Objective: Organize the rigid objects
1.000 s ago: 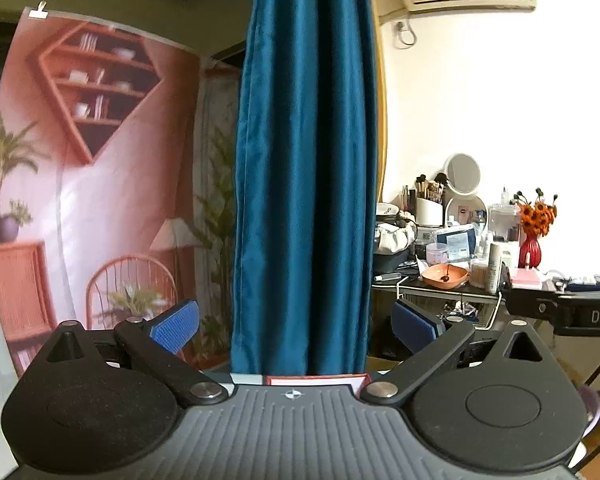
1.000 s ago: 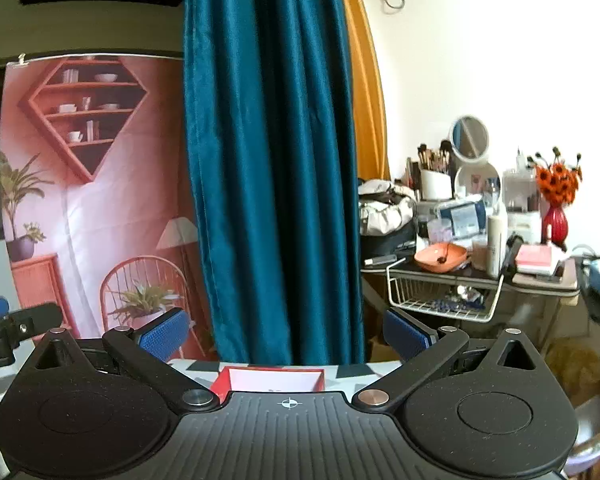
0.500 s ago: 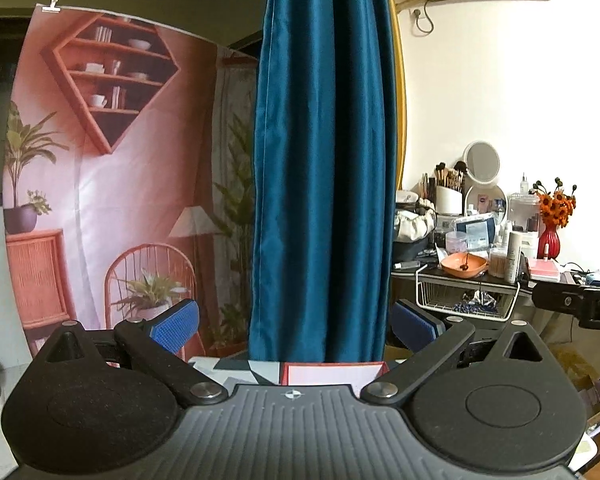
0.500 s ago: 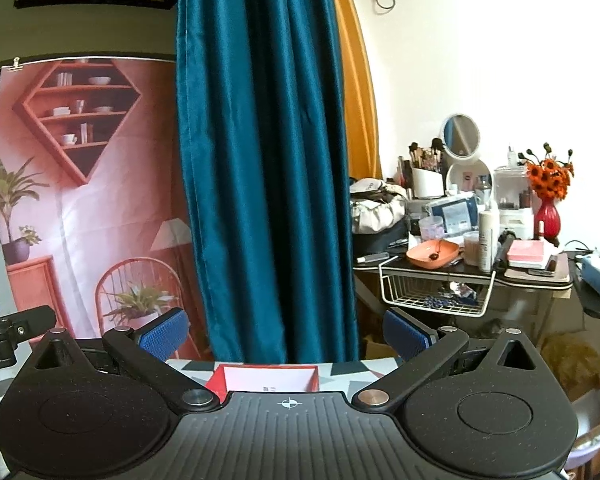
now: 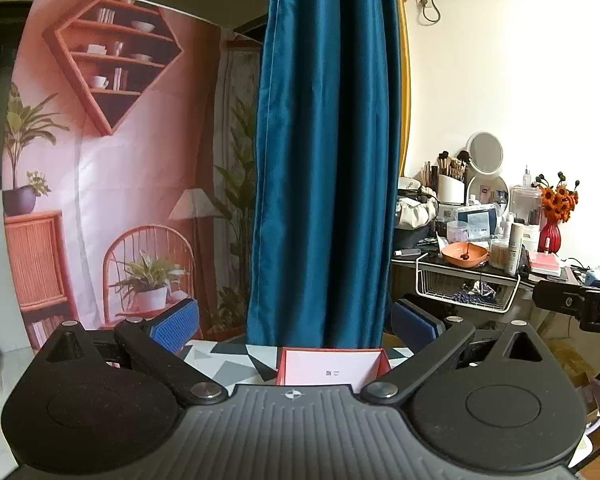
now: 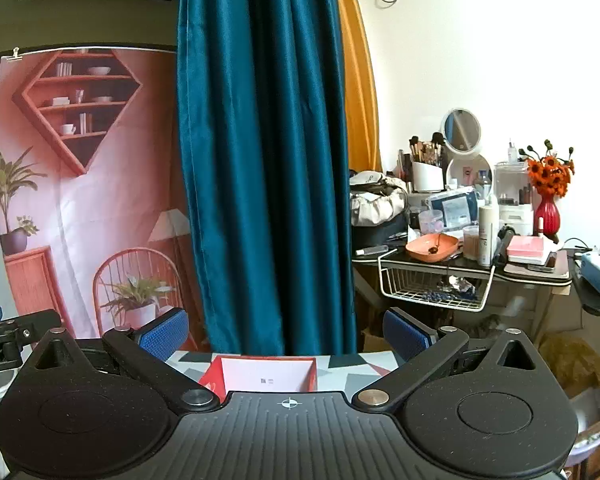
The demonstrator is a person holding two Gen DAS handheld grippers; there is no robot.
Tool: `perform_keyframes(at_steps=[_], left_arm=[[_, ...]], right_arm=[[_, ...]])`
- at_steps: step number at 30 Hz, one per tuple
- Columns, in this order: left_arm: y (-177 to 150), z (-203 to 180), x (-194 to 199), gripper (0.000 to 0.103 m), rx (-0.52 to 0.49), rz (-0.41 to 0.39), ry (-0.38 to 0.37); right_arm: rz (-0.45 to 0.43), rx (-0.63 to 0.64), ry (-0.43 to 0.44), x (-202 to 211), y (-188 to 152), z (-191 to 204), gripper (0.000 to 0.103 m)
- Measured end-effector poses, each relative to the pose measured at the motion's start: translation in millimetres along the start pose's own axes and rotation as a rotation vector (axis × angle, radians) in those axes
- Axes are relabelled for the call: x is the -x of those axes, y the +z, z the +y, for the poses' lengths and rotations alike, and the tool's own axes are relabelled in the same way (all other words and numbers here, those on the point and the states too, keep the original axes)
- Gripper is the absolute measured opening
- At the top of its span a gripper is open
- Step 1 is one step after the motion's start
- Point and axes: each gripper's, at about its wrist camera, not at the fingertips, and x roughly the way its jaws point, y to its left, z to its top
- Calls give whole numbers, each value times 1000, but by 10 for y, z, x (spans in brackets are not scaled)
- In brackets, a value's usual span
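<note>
Left wrist view: both claws (image 5: 295, 326) (image 6: 284, 328) released, empty, above seemingly open red box (image 5: 332, 368).

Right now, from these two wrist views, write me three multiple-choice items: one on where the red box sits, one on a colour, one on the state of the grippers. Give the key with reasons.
1. Where is the red box?
A. on the patterned table, just ahead of the left gripper
B. in the wire basket
C. held between gripper fingers

2. What colour is the curtain behind the box?
A. white
B. teal blue
C. black

3. How do the left gripper and the right gripper stand?
A. both shut on the box
B. one open, one shut
C. both open, holding nothing

Key:
1 A, the box rests on the tabletop below the open fingers.
2 B, teal blue folds hang straight behind it.
3 C, in each view the blue pads stand wide apart with nothing between them.
</note>
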Motion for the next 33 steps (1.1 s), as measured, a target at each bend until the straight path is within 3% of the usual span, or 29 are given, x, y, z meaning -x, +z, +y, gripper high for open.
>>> perform_keyframes(at_steps=[33], left_arm=[[-38,22,-133,103,26,63,-7]], right_arm=[[68,-1,-7,-122,-84,-18,103]])
